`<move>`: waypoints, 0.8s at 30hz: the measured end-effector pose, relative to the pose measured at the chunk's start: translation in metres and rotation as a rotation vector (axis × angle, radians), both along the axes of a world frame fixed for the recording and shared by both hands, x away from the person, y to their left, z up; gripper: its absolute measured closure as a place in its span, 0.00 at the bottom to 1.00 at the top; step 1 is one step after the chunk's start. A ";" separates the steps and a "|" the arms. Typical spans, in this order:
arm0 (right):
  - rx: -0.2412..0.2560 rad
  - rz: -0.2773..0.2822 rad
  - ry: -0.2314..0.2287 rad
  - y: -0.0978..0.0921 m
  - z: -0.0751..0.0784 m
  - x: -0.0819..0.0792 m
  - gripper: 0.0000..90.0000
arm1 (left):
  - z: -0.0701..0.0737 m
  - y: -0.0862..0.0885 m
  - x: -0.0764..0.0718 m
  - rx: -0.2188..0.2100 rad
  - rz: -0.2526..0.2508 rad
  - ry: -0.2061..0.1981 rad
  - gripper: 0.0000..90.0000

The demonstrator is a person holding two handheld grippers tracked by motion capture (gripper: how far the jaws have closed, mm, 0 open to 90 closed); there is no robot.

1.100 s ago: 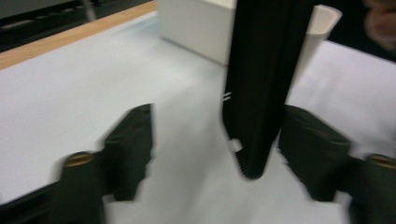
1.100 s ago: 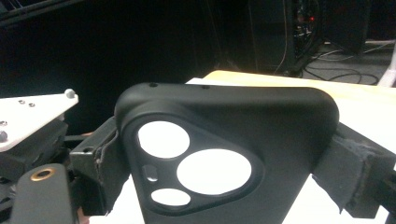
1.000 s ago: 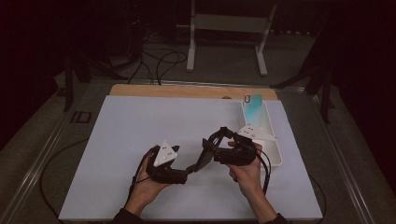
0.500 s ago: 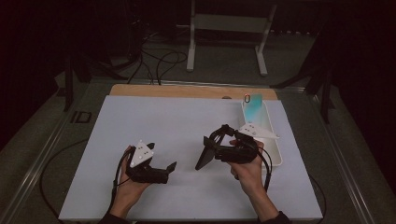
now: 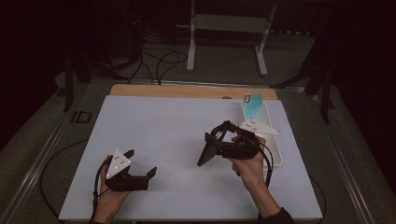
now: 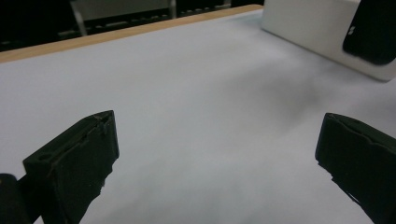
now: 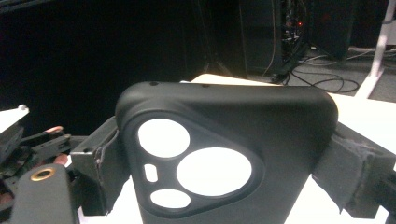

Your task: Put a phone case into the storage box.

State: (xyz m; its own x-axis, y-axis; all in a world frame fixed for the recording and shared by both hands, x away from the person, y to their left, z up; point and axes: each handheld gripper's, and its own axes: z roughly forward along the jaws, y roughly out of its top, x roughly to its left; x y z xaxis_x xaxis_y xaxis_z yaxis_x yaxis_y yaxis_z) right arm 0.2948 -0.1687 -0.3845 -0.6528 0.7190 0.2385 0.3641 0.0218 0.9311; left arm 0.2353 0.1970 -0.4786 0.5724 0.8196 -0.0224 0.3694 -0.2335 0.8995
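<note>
The left gripper (image 5: 140,179) has pulled back toward the person's near edge of the table (image 5: 154,130) and now sits well apart from the phone case (image 5: 206,151), where a second ago it was right beside it; its jaws stand wide apart with nothing between them. The black phone case stays with the right gripper (image 5: 219,148), whose jaws are clamped on its two long edges, camera cut-outs showing in the right gripper view (image 7: 196,163). The handover looks finished, so the case is now the right hand's alone to carry. Beyond the case, the white tray (image 5: 275,158) lies near the table's far right side, a likely next stop.
</note>
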 end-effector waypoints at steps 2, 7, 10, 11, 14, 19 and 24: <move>-0.004 0.001 -0.003 0.000 0.002 0.001 0.15 | -0.003 0.004 -0.002 -0.003 0.010 -0.004 0.00; -0.015 -0.008 -0.010 -0.003 0.006 0.006 0.15 | -0.004 0.012 -0.007 -0.009 0.034 -0.022 0.00; -0.021 -0.018 -0.016 -0.004 0.009 0.009 0.15 | -0.007 0.015 -0.008 0.004 0.044 -0.019 0.00; -0.022 -0.019 -0.018 -0.005 0.010 0.010 0.15 | -0.008 0.016 -0.008 0.008 0.044 -0.018 0.00; -0.037 -0.026 -0.022 -0.006 0.013 0.014 0.15 | -0.010 0.018 -0.008 0.021 0.053 -0.018 0.00; -0.062 -0.040 -0.032 -0.007 0.018 0.022 0.15 | -0.012 0.021 -0.008 0.019 0.072 -0.019 0.00; -0.073 -0.056 -0.036 -0.009 0.022 0.028 0.15 | -0.012 0.023 -0.009 0.020 0.079 -0.022 0.00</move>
